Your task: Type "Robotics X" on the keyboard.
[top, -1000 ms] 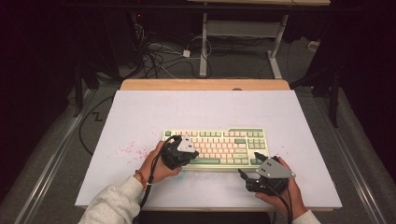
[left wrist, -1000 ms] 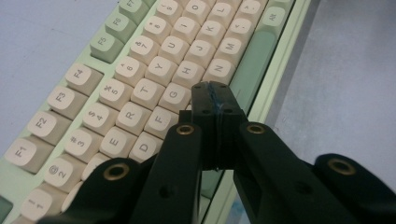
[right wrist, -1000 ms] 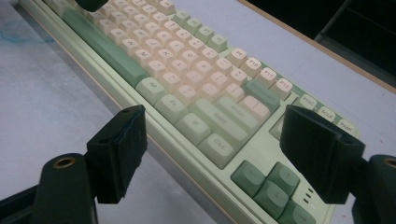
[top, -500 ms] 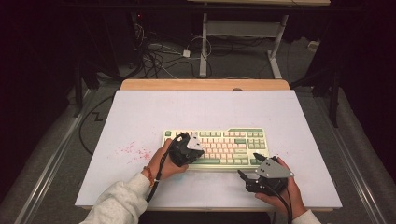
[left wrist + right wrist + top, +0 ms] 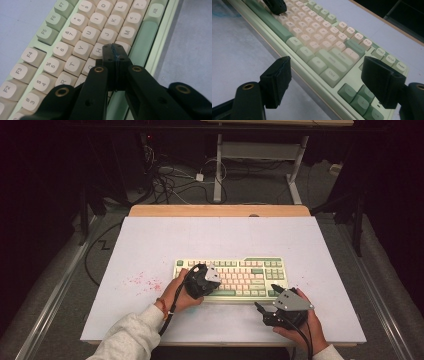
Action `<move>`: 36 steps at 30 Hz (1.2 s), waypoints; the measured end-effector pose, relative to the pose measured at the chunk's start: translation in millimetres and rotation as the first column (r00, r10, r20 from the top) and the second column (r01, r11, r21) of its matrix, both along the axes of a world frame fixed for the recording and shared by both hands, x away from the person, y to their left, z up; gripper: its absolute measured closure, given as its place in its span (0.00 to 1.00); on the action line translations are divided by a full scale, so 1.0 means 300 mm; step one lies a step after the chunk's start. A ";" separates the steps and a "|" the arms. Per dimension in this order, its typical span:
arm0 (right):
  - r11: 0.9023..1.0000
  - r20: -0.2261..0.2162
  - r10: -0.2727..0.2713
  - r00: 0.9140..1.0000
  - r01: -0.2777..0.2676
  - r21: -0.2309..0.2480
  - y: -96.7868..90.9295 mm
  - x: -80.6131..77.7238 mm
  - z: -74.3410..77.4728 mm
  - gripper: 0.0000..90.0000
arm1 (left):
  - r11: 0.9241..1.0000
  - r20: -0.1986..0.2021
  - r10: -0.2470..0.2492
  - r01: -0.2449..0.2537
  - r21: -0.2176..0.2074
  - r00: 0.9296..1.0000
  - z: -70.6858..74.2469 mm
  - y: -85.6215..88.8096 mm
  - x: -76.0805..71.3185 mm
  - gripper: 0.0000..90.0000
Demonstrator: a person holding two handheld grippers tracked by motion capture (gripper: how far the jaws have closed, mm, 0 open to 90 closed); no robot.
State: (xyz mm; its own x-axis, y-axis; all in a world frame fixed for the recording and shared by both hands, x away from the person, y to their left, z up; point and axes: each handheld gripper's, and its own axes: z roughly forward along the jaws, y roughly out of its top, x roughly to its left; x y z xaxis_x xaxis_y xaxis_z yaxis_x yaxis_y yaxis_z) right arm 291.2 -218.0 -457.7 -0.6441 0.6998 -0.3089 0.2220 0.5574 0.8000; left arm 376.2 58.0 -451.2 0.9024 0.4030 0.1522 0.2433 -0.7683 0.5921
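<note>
Nearest to you, your right gripper (image 5: 264, 306) sits on the white table (image 5: 150, 245) just off the keyboard's near right corner, its jaws standing wide apart with nothing between them; your left gripper (image 5: 115, 51) has its jaws pressed together, empty, tips down over the letter keys by H, just beside the green space bar (image 5: 142, 42); farther off, the keyboard (image 5: 250, 270) lies flat near the table's middle; red specks (image 5: 145, 281) mark the surface to its left.

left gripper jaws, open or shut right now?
Shut. In the left gripper view the left gripper's two pads meet with no gap and nothing between them, tip over the keyboard near the H key.
</note>
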 end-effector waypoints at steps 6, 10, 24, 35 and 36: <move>1.000 -0.002 0.001 1.000 -0.001 -0.003 -0.001 0.000 0.000 0.27 | 1.000 0.023 0.004 -0.004 -0.024 1.000 0.019 0.013 -0.009 0.96; 1.000 -0.002 0.001 1.000 -0.001 -0.003 -0.002 0.000 0.000 0.27 | 0.999 0.029 0.007 -0.006 -0.035 1.000 0.024 0.020 -0.010 0.96; 1.000 -0.003 0.004 1.000 -0.004 -0.003 -0.003 0.000 0.000 0.28 | 0.998 0.081 0.027 -0.021 -0.067 0.996 0.049 0.059 -0.021 0.82; 1.000 -0.007 0.003 1.000 -0.003 -0.003 -0.004 0.001 0.000 0.28 | 0.993 0.170 0.062 -0.044 -0.108 0.984 0.068 0.102 -0.055 0.52; 1.000 -0.007 0.002 1.000 -0.002 -0.003 -0.005 0.001 0.000 0.28 | 0.993 0.179 0.068 -0.048 -0.110 0.981 0.069 0.106 -0.058 0.48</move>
State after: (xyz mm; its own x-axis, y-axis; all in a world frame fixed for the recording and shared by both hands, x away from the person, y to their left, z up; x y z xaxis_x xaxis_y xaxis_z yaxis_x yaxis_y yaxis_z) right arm 291.6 -219.5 -457.8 -0.6473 0.6979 -0.3065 0.2262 0.5599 0.7971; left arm 358.8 89.8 -430.5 0.8380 0.4762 0.2664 0.1662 -0.6877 0.7068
